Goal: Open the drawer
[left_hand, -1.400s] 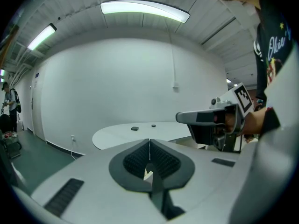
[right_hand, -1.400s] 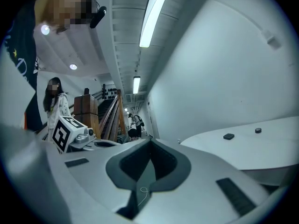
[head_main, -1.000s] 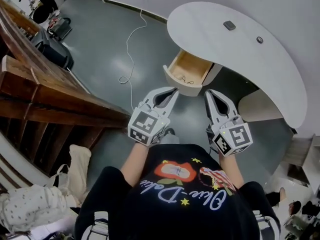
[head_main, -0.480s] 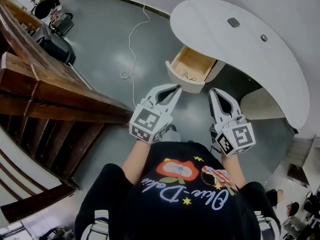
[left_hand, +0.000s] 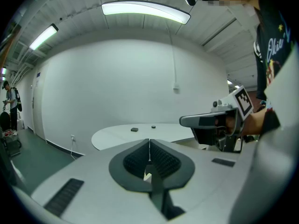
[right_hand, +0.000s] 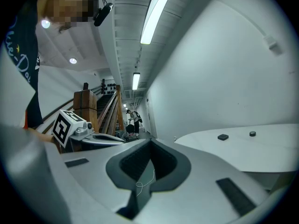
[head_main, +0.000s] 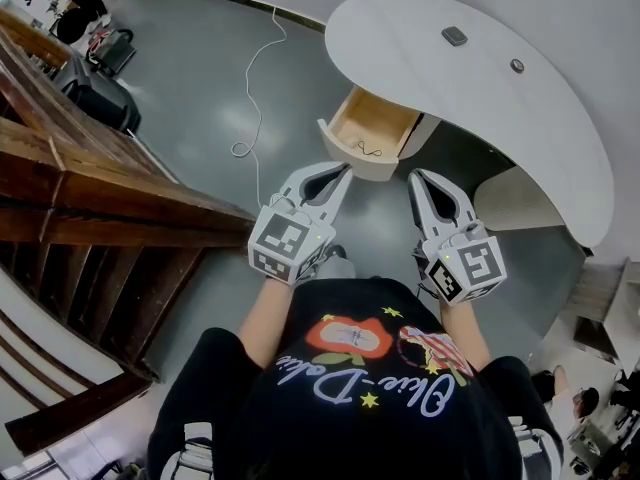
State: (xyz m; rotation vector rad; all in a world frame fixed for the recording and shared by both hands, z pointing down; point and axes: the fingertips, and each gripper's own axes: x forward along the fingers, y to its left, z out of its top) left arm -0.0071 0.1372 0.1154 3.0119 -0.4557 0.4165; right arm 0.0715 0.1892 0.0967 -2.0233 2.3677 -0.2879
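Open pale wooden drawer (head_main: 372,133) at 12 o'clock; small wiry thing (head_main: 370,151) inside, indistinct. Grey left gripper (head_main: 345,169) and grey right gripper (head_main: 412,176): fingers closed together, empty.

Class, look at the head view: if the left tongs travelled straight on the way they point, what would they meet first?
Most likely the front of the open drawer, just ahead of the left tongs; their relative height is unclear.

- Pale cloth bags, lower left of my head view a second ago: out of frame; brown wooden stair rails (head_main: 90,218) fill that corner.
- Open pale wooden drawer (head_main: 372,140), curved white desk (head_main: 500,108): I see both slightly higher and further left.
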